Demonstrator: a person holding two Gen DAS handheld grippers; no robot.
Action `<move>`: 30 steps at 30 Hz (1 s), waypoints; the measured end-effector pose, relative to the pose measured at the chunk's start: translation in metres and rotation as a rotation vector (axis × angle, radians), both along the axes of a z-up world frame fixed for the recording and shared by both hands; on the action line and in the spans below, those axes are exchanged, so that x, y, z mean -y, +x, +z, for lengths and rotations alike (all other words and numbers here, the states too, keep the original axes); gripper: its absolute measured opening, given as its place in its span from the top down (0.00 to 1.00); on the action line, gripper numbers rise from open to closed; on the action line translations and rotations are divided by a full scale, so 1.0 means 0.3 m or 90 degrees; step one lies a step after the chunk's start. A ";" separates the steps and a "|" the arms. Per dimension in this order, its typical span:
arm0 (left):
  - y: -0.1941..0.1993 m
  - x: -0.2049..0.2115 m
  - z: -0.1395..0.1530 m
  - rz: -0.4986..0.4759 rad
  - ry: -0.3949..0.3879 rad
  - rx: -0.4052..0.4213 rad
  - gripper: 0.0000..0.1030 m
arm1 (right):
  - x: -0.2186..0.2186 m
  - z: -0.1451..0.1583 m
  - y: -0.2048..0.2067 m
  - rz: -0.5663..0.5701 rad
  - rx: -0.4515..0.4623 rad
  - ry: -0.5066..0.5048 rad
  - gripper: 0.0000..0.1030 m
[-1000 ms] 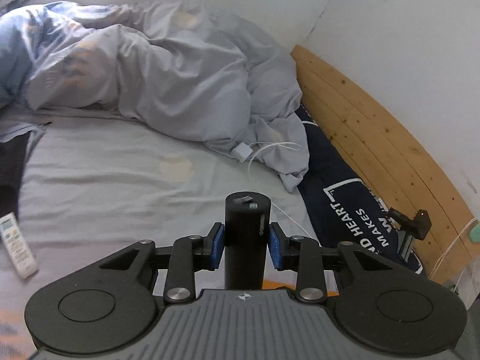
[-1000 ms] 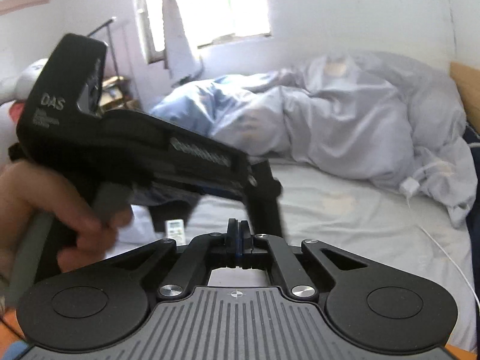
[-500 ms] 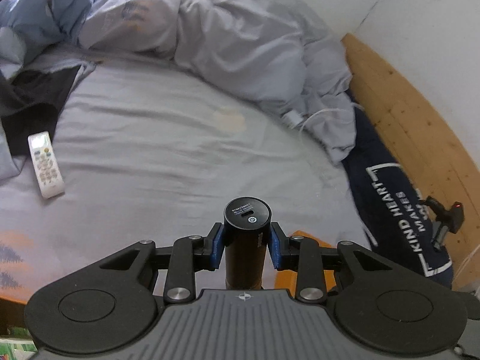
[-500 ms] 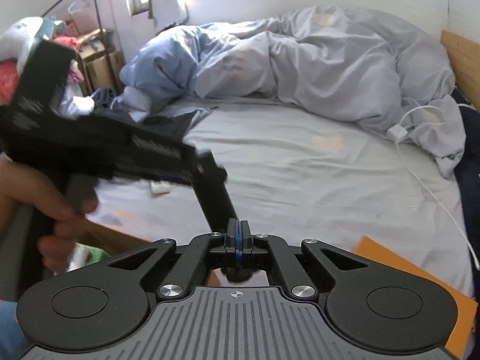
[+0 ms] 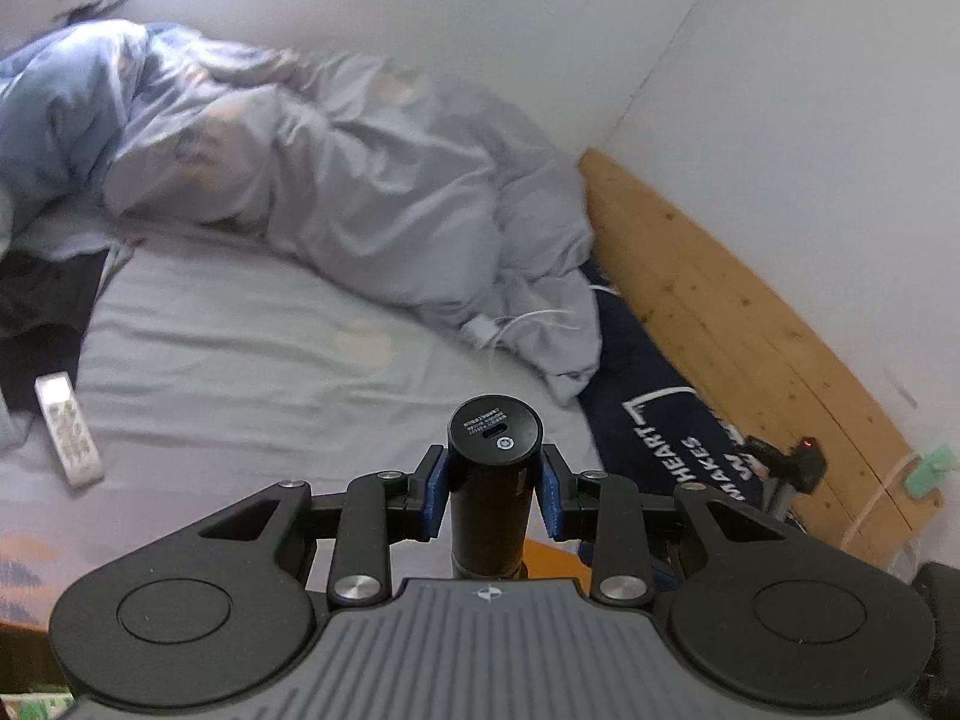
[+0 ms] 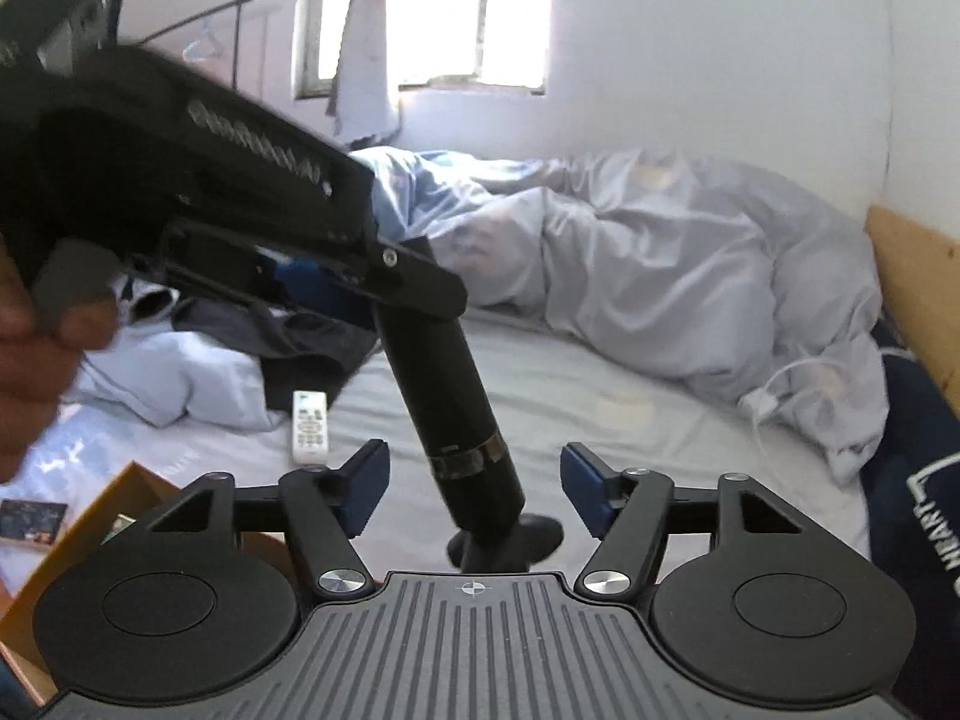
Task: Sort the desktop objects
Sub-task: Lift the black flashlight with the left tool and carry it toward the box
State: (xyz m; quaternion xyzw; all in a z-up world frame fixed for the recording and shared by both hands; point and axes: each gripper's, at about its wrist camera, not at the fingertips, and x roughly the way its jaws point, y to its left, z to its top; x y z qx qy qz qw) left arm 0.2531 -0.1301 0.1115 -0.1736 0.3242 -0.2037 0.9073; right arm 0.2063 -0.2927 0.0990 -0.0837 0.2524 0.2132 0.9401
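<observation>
The left gripper (image 5: 493,501) clenches a black cylinder (image 5: 493,480) between its fingers (image 5: 435,495), tilted over the bed (image 5: 240,348). Rigid, smooth, probably slippery; grip mid-body. The right gripper (image 6: 474,489) is opening around its lower end, pads apparently clear.

Open grey sheet (image 5: 252,360) ahead, rumpled duvet (image 5: 372,192) behind, white remote (image 5: 67,429) left, wooden board (image 5: 744,324) right

Unmade bed (image 5: 252,360), wooden headboard (image 5: 750,324), bright window (image 6: 456,6)
</observation>
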 end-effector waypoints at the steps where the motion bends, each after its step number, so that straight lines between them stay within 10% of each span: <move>1: -0.010 0.000 0.006 -0.003 -0.005 0.001 0.69 | -0.003 -0.001 0.002 0.000 0.002 -0.002 0.34; 12: -0.062 -0.006 0.048 -0.017 -0.010 0.022 0.69 | -0.034 -0.017 -0.005 0.009 0.011 -0.002 0.58; 30: -0.260 -0.164 0.131 0.006 -0.038 0.042 0.68 | -0.177 0.109 -0.193 0.086 -0.005 0.003 0.61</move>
